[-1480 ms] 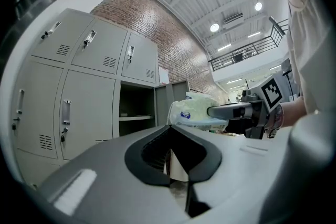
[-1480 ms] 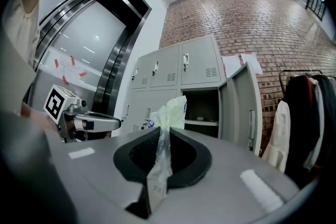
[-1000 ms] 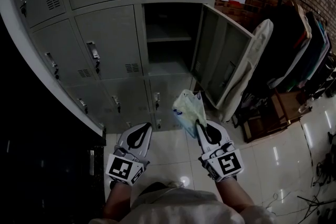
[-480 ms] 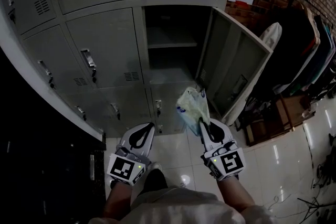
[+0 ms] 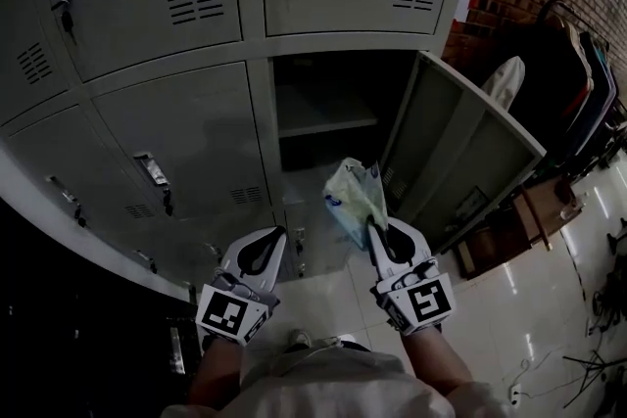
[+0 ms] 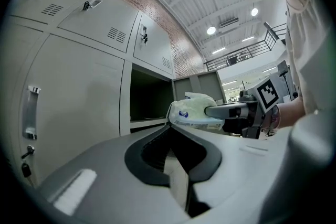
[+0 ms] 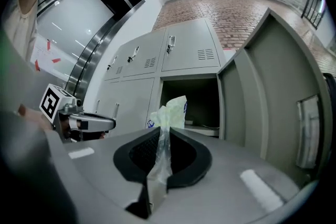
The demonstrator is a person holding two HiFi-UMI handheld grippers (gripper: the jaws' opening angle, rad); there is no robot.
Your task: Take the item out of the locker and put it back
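Right unit: my right hand-held gripper (image 5: 371,228) has its jaws closed almost fully on the twisted neck of a pale plastic bag (image 5: 353,199). The thin film is pinched between the two pads, and the bulk of the bag stands up beyond the jaw tips.

Position of the bag: it is outside the open locker compartment (image 5: 328,93), in front of the opening and level with its lower edge. It is carried in the air and touches only the right hand-held gripper.

Left unit: my left hand-held gripper (image 5: 282,232) sits in front of the compartment and to the left of its opening, beside the bag but apart from it. Its jaws are together and nothing is between them.

Compartment: the door (image 5: 460,147) is swung out to the right of the opening. A shelf (image 5: 328,124) crosses the interior — the space above it is dark, so I cannot tell its contents.
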